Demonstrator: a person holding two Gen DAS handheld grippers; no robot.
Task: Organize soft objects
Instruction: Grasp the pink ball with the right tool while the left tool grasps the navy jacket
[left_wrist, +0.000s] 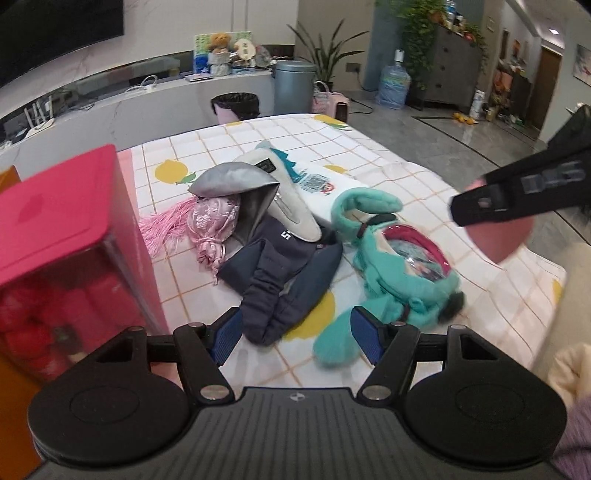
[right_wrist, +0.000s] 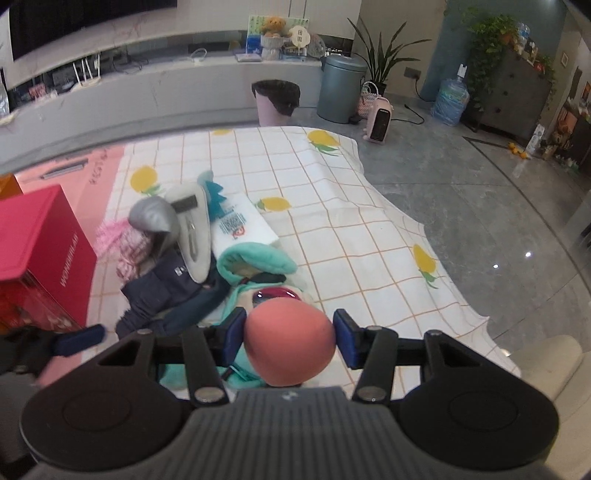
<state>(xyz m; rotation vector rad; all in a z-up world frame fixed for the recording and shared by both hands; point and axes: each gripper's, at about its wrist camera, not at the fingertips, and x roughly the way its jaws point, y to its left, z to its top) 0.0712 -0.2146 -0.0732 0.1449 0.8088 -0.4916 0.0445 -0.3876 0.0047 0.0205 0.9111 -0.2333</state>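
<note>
Over checkered tablecloth (right_wrist: 332, 206), right tool (right_wrist: 290, 339) clamps pink ball (right_wrist: 290, 343).

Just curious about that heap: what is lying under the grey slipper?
The grey slipper rests on a navy jacket. A silver cushion and a pink tasselled pouch sit beside it. A white pack lies behind. Anything directly beneath the sole is covered.

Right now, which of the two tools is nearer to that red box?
Left. The left tool hangs open right beside the red box, at the near table edge. The right tool, gripping a pink ball, sits farther off, above the teal plush.
</note>
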